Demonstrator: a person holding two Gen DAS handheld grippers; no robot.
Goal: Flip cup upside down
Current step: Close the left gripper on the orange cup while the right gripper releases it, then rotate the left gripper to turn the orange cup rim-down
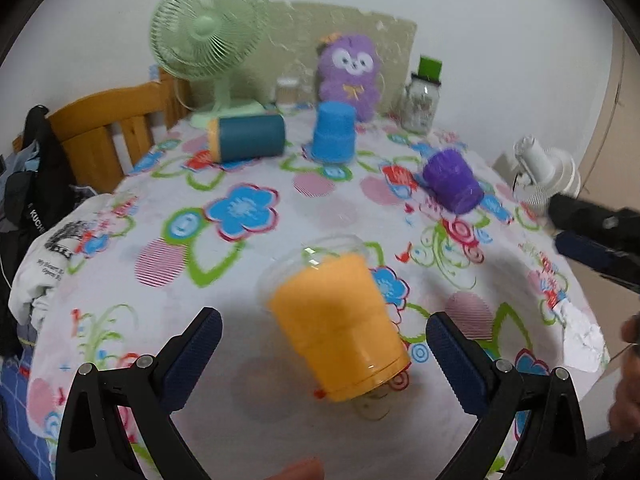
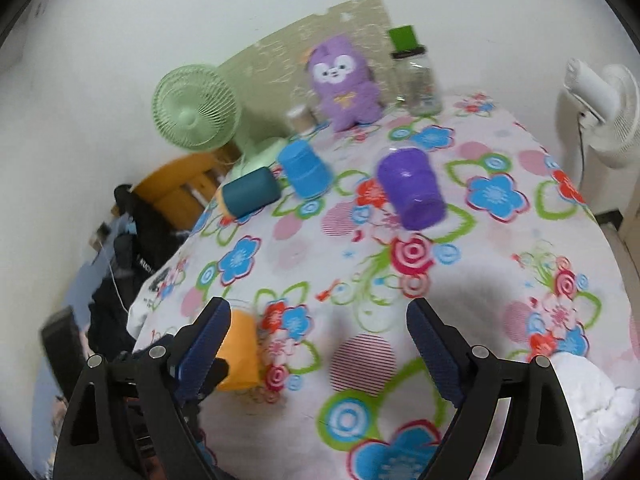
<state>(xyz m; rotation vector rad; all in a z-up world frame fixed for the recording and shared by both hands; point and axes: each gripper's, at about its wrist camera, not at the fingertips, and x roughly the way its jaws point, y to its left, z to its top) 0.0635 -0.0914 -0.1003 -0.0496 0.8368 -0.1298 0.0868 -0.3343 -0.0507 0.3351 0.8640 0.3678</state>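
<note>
Straddling the orange cup (image 1: 340,324) at lower centre on the floral worktop (image 1: 248,264), the wide-open, empty left tongs (image 1: 324,344) should close squarely mid-body before turning, while the right tongs (image 2: 318,336) gape empty.

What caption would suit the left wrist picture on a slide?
Open left gripper flanks an orange cup on the floral tablecloth; blue cup and purple cup stand beyond.

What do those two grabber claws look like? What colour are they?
Both look alike. The left gripper and right gripper have chunky black plastic arms with triangular cut-outs and round silver bolts. Their fingers carry dark blue pads with a bumpy, ribbed texture. No cables or sleeves are visible on them.
</note>
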